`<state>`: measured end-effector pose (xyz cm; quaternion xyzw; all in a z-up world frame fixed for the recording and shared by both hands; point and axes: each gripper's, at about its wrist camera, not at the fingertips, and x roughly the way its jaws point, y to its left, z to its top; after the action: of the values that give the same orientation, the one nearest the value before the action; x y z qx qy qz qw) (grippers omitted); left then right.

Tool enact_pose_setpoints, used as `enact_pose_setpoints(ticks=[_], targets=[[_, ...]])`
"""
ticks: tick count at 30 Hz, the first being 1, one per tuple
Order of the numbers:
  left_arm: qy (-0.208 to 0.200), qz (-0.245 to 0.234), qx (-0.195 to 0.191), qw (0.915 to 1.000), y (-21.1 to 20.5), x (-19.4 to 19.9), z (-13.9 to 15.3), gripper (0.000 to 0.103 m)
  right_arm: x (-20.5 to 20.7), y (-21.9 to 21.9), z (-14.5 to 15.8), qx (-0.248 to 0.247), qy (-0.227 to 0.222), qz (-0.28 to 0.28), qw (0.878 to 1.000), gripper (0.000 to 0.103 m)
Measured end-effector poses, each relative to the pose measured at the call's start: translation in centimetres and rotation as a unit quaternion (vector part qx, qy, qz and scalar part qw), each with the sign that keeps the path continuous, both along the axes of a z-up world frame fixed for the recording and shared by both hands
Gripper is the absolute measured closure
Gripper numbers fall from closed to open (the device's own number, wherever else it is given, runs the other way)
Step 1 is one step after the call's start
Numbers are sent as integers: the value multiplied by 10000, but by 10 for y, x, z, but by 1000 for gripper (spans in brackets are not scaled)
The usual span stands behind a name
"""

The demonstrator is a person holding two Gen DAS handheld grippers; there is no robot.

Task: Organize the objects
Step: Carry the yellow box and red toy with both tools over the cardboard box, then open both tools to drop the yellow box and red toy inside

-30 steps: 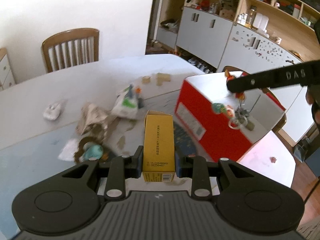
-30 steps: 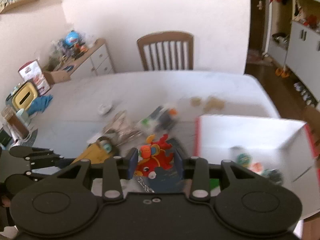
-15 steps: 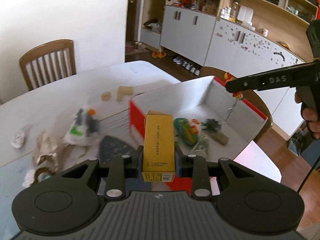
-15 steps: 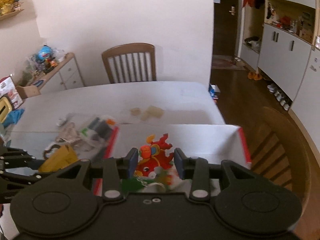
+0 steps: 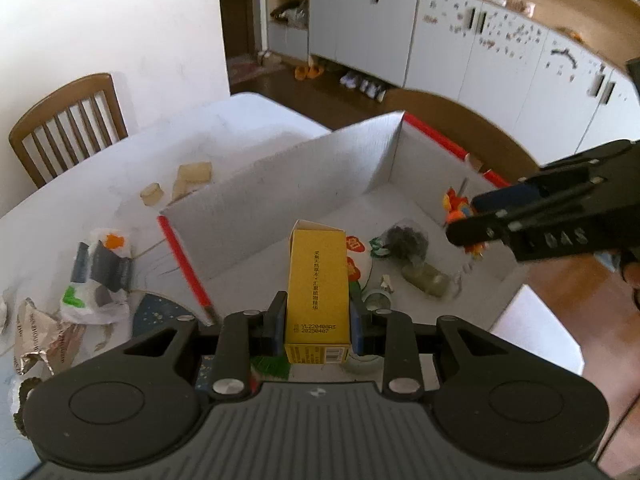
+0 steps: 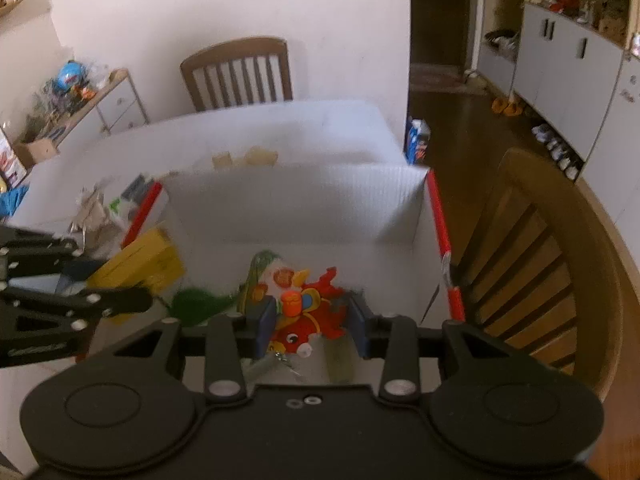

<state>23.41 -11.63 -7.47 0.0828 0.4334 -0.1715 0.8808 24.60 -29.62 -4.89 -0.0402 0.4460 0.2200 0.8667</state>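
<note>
Two grippers are hanging over a big white box (image 5: 304, 184) with red edges that is sitting on the tabletop (image 5: 132, 168). The left gripper (image 5: 316, 320) is squeezing its fingers on a tall yellow carton (image 5: 316, 280). The right gripper (image 6: 311, 326) is pinching a small red toy (image 6: 310, 320) between its fingers.

White walls, dark wood floor (image 6: 452, 120), white cabinets (image 5: 400, 36), wooden chair (image 6: 238, 74).
</note>
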Motion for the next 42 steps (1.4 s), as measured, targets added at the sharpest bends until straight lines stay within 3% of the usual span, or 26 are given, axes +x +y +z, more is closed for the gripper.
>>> enact_pose_setpoints(ticks=[15,23,28,38,42], targets=[[685,499,786,9933,-32,52,-44,74,9,19,-45,-270,716,747,9943,66],[1093,697,932,9872,-36,66,-58,74,17,29,-61,-446,1053,862,9897,66],[1329,772,883,9842,-33,70,-65,74,21,30,-65,-438,1219,835,9881,65],[1428,828,871,9824,-34,67,-66,73,20,32,-72,-445,1376,749,9867,65],[1444,817,678,9838,-30,61,-59,65,22,29,-69,-382,1394,739,9867,62]])
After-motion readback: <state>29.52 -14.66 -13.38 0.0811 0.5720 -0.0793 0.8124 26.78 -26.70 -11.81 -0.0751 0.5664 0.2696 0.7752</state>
